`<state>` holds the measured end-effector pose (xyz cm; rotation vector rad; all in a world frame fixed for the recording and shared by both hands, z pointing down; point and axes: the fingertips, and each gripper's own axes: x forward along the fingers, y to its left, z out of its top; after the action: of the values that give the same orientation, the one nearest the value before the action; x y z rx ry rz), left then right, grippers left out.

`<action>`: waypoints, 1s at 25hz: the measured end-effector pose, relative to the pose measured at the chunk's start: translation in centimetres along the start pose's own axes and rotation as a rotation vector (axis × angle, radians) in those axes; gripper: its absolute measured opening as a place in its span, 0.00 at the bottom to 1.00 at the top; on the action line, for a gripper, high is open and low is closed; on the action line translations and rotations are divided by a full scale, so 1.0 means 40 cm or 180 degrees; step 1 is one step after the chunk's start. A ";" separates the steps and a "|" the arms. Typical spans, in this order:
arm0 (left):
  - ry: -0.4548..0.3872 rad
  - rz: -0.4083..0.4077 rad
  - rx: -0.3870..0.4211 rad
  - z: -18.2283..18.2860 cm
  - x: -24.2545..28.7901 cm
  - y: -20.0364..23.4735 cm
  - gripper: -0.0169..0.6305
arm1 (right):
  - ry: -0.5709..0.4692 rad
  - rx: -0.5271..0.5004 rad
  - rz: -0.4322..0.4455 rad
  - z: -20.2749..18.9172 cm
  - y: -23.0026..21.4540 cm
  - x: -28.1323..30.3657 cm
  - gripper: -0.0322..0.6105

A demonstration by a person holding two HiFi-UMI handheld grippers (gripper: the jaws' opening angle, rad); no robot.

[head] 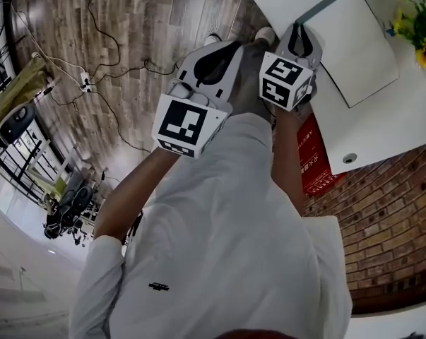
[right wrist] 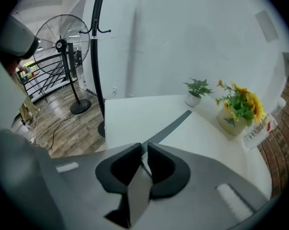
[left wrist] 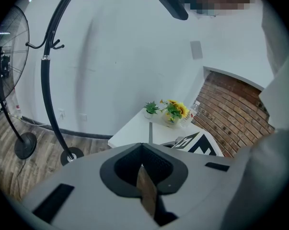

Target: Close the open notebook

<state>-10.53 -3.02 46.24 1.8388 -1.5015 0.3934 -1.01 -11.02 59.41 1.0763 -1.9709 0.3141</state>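
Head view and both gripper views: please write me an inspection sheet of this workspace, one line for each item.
Surface: white table, set beside a brick wall.
Job's things: notebook lies flat, with a grey spine along one edge; it looks closed.
Clutter: potted sunflowers and small green plant at the table's far side.
Grippers: left gripper tips together, empty; right gripper tips slightly apart, nothing gripped.
Cables: cords and a power strip on the wood floor.
Surroundings: standing fan, coat stand.
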 end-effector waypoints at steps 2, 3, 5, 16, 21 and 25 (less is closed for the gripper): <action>0.0008 -0.0002 0.0009 -0.001 0.001 -0.007 0.04 | 0.0056 -0.0038 0.0018 -0.001 0.001 0.002 0.14; 0.0009 -0.0006 0.0010 -0.002 0.002 -0.011 0.04 | 0.0082 -0.0034 0.0033 -0.001 0.000 0.003 0.13; 0.0008 -0.0014 0.0015 -0.003 0.003 -0.019 0.04 | 0.0115 0.0002 0.0062 -0.001 -0.001 0.003 0.10; -0.0019 0.0000 0.0062 -0.001 -0.011 -0.033 0.04 | -0.0015 0.0301 0.0221 0.012 -0.012 -0.024 0.07; -0.0049 -0.0018 0.0094 0.009 -0.015 -0.049 0.04 | -0.0124 0.0372 0.0238 0.036 -0.024 -0.055 0.07; -0.0065 -0.0039 0.0114 0.014 -0.021 -0.062 0.04 | -0.0183 0.0448 0.0235 0.044 -0.033 -0.083 0.07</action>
<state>-8.54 -2.63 44.47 1.8841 -1.5051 0.3992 -0.08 -10.91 55.56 1.1136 -2.0679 0.4726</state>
